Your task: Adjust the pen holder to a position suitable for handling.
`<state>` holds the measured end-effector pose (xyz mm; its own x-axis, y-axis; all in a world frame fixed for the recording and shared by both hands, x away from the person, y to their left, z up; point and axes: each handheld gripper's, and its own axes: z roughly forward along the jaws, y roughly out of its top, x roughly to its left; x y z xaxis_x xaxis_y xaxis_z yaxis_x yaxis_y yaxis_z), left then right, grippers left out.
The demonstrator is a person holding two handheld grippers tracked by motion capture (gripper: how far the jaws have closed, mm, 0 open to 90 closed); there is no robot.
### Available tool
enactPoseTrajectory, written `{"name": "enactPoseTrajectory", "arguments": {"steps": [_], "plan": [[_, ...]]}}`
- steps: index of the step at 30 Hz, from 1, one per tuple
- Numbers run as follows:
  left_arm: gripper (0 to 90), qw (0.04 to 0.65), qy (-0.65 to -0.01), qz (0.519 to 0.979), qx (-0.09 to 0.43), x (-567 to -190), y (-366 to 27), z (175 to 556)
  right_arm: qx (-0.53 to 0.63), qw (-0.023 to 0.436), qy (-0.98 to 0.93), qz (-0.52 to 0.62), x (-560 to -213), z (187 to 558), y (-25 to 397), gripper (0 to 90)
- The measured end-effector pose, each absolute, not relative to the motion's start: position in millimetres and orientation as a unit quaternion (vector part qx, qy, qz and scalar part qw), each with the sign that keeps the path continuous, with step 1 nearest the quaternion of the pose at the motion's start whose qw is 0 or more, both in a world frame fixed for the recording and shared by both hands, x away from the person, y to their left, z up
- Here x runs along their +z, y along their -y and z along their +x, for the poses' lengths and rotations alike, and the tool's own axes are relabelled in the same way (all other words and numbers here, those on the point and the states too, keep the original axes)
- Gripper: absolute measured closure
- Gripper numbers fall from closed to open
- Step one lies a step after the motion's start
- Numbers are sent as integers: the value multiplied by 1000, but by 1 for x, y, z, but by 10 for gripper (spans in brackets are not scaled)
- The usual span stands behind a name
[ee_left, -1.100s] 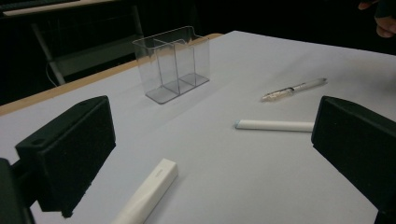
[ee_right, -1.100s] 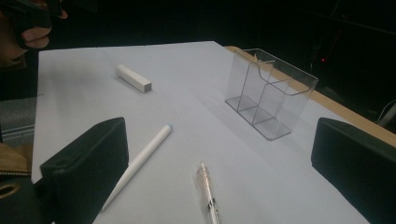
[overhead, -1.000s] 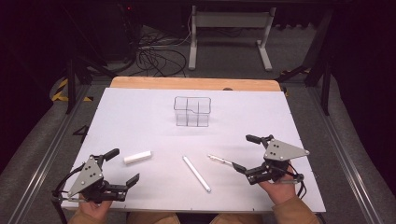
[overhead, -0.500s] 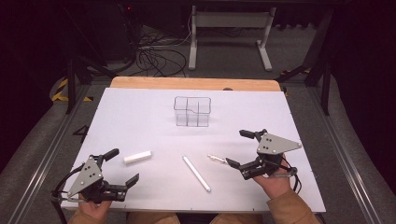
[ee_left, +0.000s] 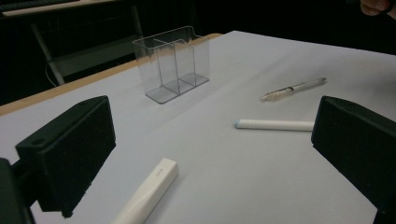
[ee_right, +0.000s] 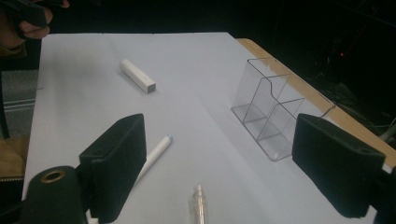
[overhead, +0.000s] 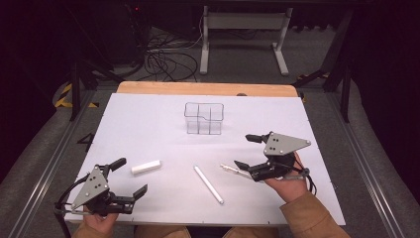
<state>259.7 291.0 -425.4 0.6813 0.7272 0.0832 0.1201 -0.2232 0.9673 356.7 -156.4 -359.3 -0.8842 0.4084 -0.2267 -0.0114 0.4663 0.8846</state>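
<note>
From up high I saw my right gripper [overhead: 247, 150] near the right side of the white table [overhead: 148, 129], its jaws spread wide with nothing between them. A clear pen [overhead: 233, 169] lay just by its lower jaw — I could not tell from there if they touched. My right gripper view showed more: the pen's tip end [ee_right: 199, 205] lay flat on the table between the two black jaws, not gripped. That view also showed the long white marker [ee_right: 156, 154] partly behind one jaw, and the short white stick [ee_right: 137, 75] farther off.

My left gripper [overhead: 132, 179] sat low at the near left corner, jaws wide too, holding nothing. Its own view showed the short white stick [ee_left: 148, 192] lying between its jaws, with the marker [ee_left: 274, 124] and pen [ee_left: 293, 88] beyond.

The clear box with compartments [overhead: 204, 118] stood upright farther back in the middle, well apart from both grippers
</note>
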Motion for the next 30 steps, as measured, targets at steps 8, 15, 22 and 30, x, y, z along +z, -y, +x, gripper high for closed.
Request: {"name": "enactPoseTrajectory", "arguments": {"steps": [8, 15, 22, 30], "plan": [[4, 553, -290, 730, 277, -425, -292, 260, 485, 205, -843, 114, -352, 376, 146, 212], [5, 553, -291, 731, 275, -425, -292, 260, 477, 202, -848, 112, -347, 391, 138, 222], [5, 554, -292, 730, 274, -426, -292, 261, 466, 201, -855, 110, -344, 409, 129, 240], [5, 552, -292, 731, 274, -426, -292, 261, 448, 202, -864, 110, -343, 428, 120, 258]]}}
